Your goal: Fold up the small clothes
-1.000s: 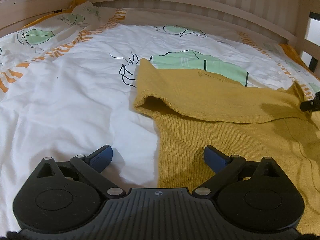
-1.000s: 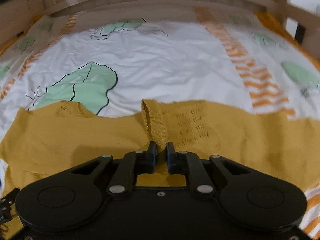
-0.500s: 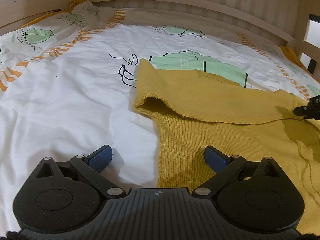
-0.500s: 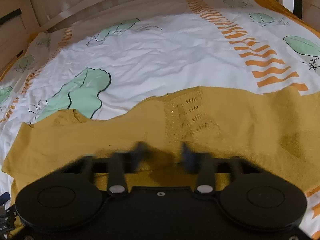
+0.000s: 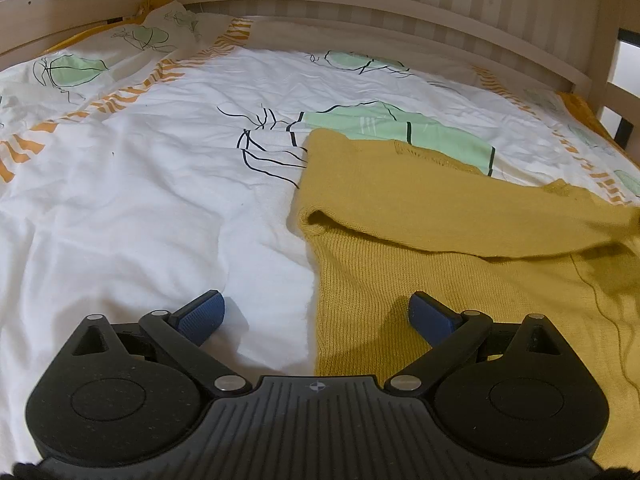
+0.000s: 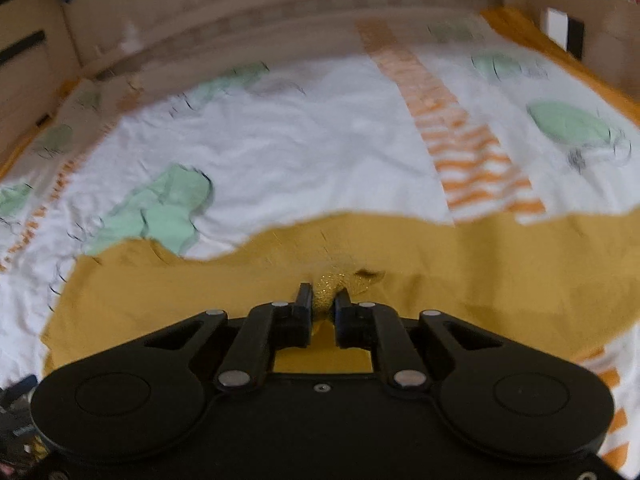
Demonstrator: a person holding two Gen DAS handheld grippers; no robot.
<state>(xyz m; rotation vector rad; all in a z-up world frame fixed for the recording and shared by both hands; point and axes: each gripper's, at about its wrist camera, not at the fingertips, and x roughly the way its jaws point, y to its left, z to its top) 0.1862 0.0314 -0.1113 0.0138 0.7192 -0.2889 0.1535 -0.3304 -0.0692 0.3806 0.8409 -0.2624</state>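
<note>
The yellow sweater (image 5: pixel 460 240) lies on the bed sheet (image 5: pixel 140 208). The right gripper (image 6: pixel 323 300) is closing on a bunched bit of it (a small pinch). The left gripper (image 5: pixel 316 314) is spread wide over the sweater's edge. Best to pull slowly and keep the fold flat.

One garment, one bed, my two tools

I count one mustard knit garment (image 5: pixel 460 216); one printed duvet (image 5: pixel 160 184) beneath it; one wooden bed rail (image 5: pixel 360 4) behind; one left hand-held gripper (image 5: pixel 316 316) and one right hand-held gripper (image 6: pixel 323 300); two blue pads (image 5: pixel 202 314) on my left one.
</note>
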